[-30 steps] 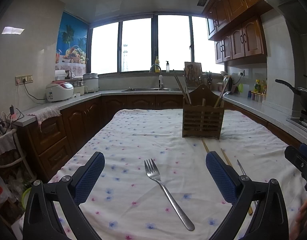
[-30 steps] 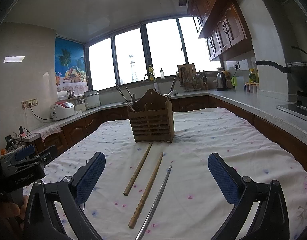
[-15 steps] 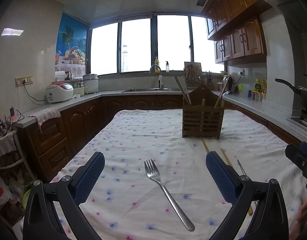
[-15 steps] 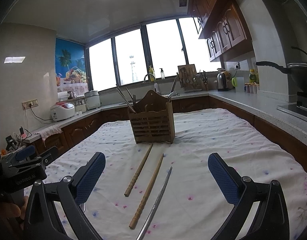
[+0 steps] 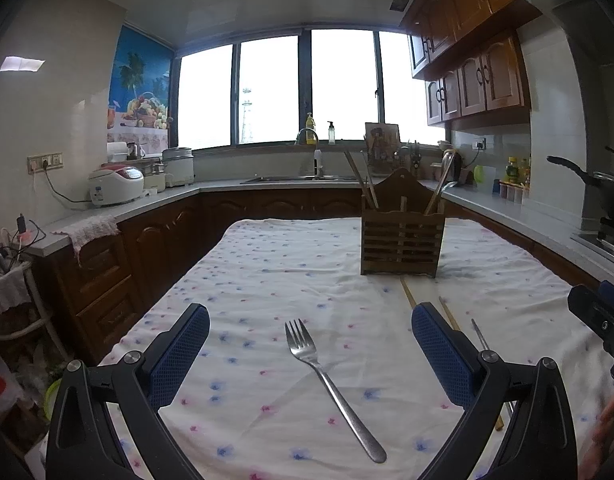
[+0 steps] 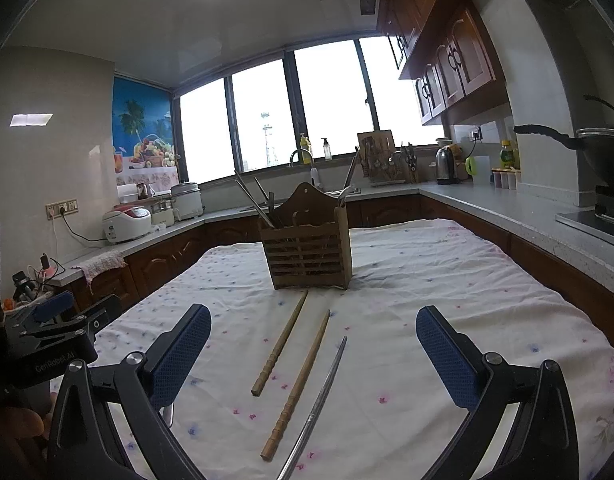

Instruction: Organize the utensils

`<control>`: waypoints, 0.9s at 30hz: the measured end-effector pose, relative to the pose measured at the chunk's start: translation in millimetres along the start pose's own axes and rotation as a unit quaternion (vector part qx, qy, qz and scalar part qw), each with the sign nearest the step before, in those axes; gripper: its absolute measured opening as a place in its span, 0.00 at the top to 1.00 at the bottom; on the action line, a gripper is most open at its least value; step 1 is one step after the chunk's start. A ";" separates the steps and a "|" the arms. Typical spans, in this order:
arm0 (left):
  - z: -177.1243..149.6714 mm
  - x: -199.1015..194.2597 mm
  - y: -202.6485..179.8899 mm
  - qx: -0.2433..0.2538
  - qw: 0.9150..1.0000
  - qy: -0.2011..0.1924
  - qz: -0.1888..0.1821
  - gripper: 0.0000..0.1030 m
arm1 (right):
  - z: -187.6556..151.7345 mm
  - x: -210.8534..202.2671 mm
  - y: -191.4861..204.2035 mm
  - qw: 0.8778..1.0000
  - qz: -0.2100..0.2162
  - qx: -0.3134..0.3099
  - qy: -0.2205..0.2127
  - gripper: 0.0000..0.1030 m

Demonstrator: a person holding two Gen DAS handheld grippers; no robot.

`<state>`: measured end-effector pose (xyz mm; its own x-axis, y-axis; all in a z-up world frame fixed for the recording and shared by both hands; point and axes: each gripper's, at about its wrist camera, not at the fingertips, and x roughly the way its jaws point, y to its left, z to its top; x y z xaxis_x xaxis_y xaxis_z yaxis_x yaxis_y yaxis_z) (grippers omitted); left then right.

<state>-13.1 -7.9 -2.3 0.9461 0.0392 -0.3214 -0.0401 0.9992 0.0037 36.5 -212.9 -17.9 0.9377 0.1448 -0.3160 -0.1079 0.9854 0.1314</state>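
From the left wrist, the left gripper (image 5: 310, 332) is spread wide and empty over the flowered tablecloth (image 5: 267, 280), with the fork (image 5: 331, 388) lying between its fingers, tines toward 12 o'clock, and the wooden utensil holder (image 5: 401, 246) standing at 1 o'clock. From the right wrist, the right gripper (image 6: 313, 334) is likewise spread and holds nothing; two wooden chopsticks (image 6: 297, 384) and a thin metal utensil (image 6: 321, 396) lie between its fingers, pointing at the holder at 12 o'clock.

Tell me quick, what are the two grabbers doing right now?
Left gripper: open, holding nothing, the fork lying between its fingers.
Right gripper: open, holding nothing, above the two chopsticks.
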 end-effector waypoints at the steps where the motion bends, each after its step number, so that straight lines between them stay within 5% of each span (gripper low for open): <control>1: 0.1 0.2 -0.5 0.000 1.000 0.000 0.000 0.01 | 1.0 -0.3 0.5 1.000 0.001 0.000 -0.001 0.00; 27: 0.9 -1.0 -7.6 0.010 1.000 -0.003 -0.001 0.01 | 5.3 2.1 -4.3 1.000 0.001 0.005 -0.002 0.00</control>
<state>-13.5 -15.5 -1.1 0.9479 0.0376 -0.3163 -0.0322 0.9992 0.0221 40.7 -217.3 -14.1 0.9388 0.1468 -0.3118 -0.1071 0.9842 0.1408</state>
